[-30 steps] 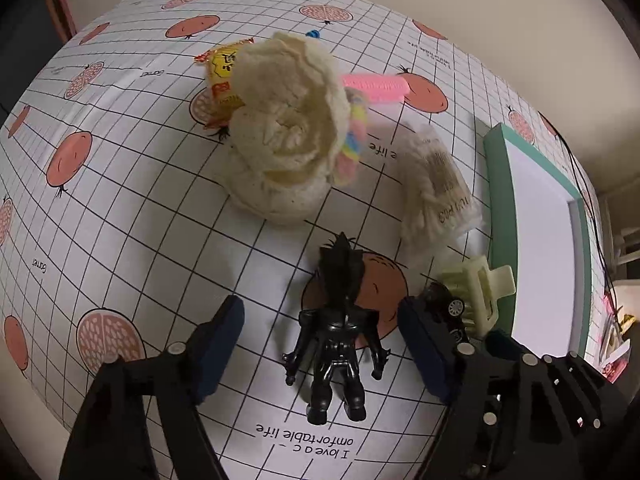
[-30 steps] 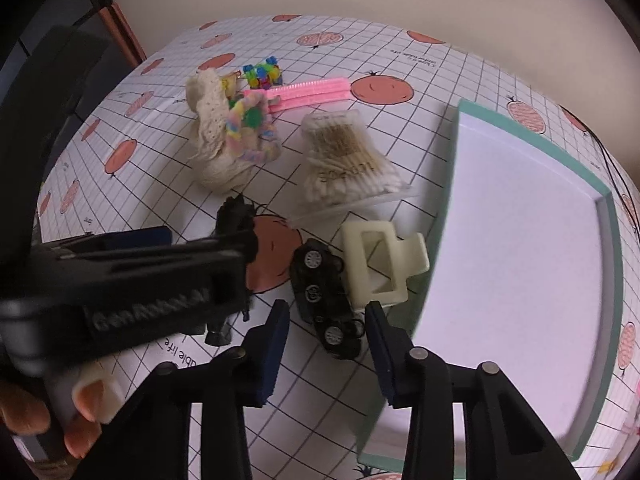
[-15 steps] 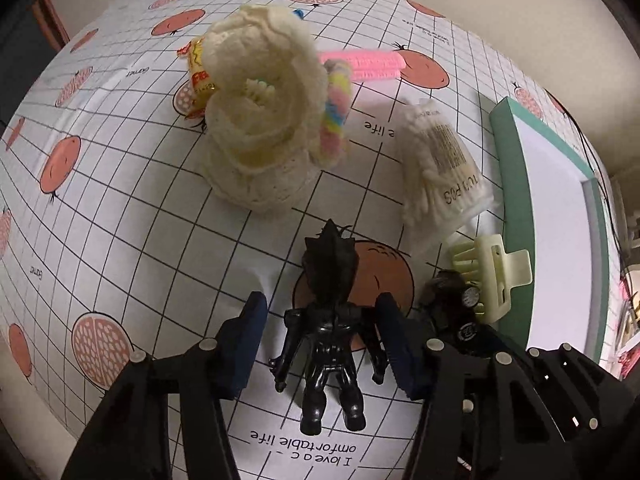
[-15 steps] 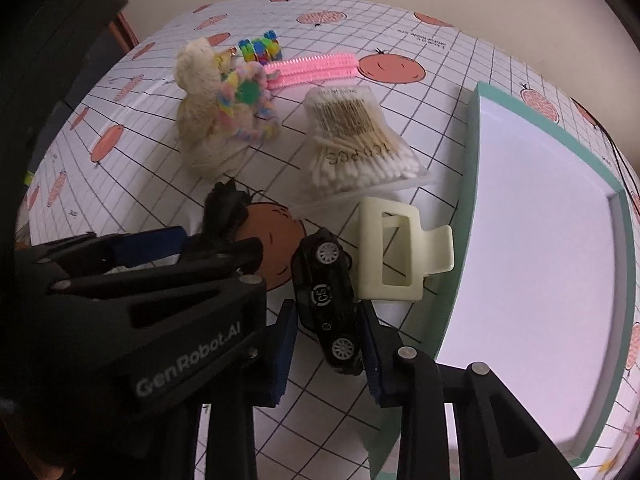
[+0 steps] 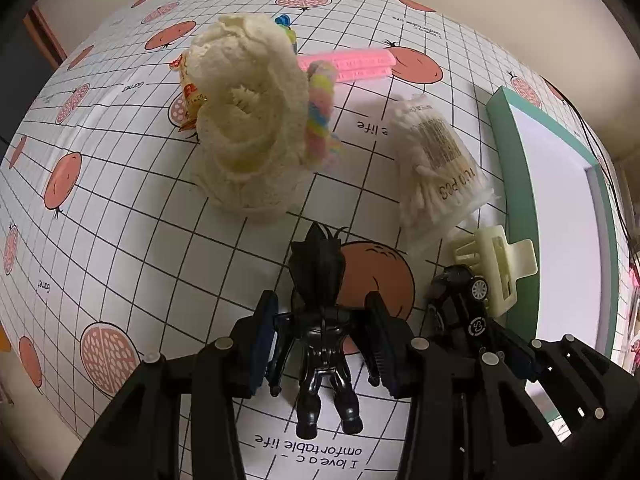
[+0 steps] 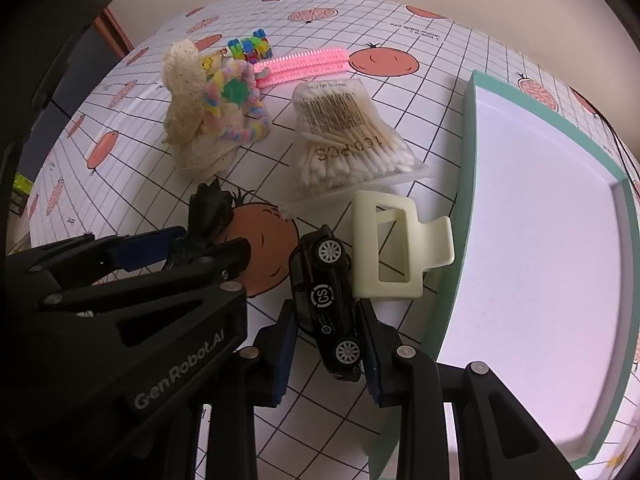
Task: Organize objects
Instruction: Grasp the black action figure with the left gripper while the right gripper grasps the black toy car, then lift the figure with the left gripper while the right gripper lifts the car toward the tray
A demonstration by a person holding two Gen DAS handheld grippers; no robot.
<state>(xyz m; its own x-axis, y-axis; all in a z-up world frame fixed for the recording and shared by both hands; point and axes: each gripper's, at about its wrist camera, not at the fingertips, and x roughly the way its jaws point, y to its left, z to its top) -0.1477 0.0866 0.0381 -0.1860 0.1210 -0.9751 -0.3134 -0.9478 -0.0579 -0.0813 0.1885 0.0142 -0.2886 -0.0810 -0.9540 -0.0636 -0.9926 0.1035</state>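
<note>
Two grippers: left gripper [image 5: 322, 340] clamps one black figure [image 5: 322, 320]; right gripper [image 6: 326, 352] clamps one toy car [image 6: 326, 300]

From my right wrist view, the left gripper [image 6: 208, 240] hides the black figure [image 6: 210, 208] below its head. The tray [image 6: 472, 128] runs past the picture's edge. I cannot read the snack packet [image 5: 188, 92] behind the cream cloth [image 5: 248, 120].

My table's fruit-print grid cloth [image 6: 436, 60] bears a teal tray [image 6: 470, 128]; beside its left rim lie hair claw [image 6: 396, 248], toy car [image 6: 326, 300], cotton-swab bag [image 6: 344, 140].
</note>
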